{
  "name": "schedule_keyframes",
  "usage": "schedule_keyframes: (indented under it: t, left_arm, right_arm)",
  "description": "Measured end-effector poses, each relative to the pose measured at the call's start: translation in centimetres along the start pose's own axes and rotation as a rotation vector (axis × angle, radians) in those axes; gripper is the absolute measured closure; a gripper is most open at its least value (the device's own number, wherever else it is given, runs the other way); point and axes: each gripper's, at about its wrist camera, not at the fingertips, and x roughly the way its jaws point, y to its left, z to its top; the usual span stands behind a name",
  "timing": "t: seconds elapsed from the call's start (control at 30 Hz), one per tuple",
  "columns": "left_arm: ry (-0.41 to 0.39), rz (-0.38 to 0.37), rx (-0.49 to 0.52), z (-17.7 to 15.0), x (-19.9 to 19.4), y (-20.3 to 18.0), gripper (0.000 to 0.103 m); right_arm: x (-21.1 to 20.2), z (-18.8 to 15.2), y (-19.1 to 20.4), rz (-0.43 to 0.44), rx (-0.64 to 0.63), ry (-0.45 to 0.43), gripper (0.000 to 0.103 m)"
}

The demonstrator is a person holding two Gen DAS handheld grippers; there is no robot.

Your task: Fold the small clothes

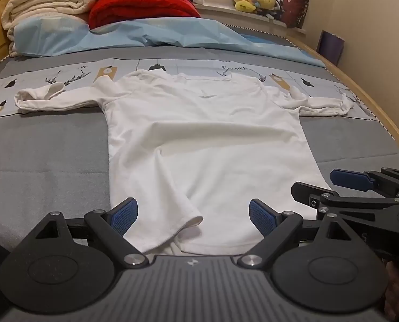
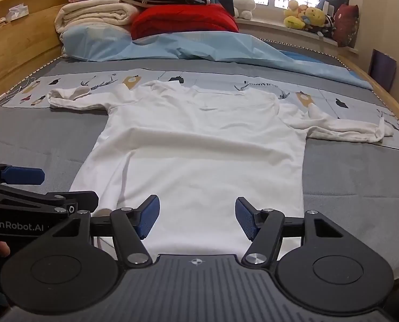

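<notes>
The white shirt [image 1: 199, 139] lies flat on the bed [image 1: 46, 155], long axis running away from both tools; left tool [image 1: 193, 216] and right tool [image 2: 197, 218] are spread, seemingly empty, over its near hem.

black tongs [image 1: 193, 216]; ribbed blue pads [image 1: 125, 216]

soft matt cotton shirt [image 1: 204, 139] on grey quilted cloth mattress [image 1: 43, 155].

"GenRobot.AI" on the left gripper [image 2: 25, 185] body
</notes>
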Motion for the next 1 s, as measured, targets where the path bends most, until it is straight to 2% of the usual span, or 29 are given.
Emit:
schedule_keyframes:
  t: [0.47, 0.7, 1.0]
  left_arm:
    - [0.043, -0.008, -0.005, -0.02, 0.60, -0.11, 0.010]
    - [0.019, -0.001, -0.005, 0.09, 0.75, 0.05, 0.010]
    - [0.033, -0.003, -0.013, 0.14, 0.75, 0.10, 0.010]
  right_arm:
    - [0.61, 0.20, 0.04, -0.014, 0.013, 0.034, 0.039]
    - [0.59, 0.26, 0.08, -0.011, 0.018, 0.034, 0.039]
    - [0.58, 0.25, 0.13, -0.009, 0.021, 0.033, 0.039]
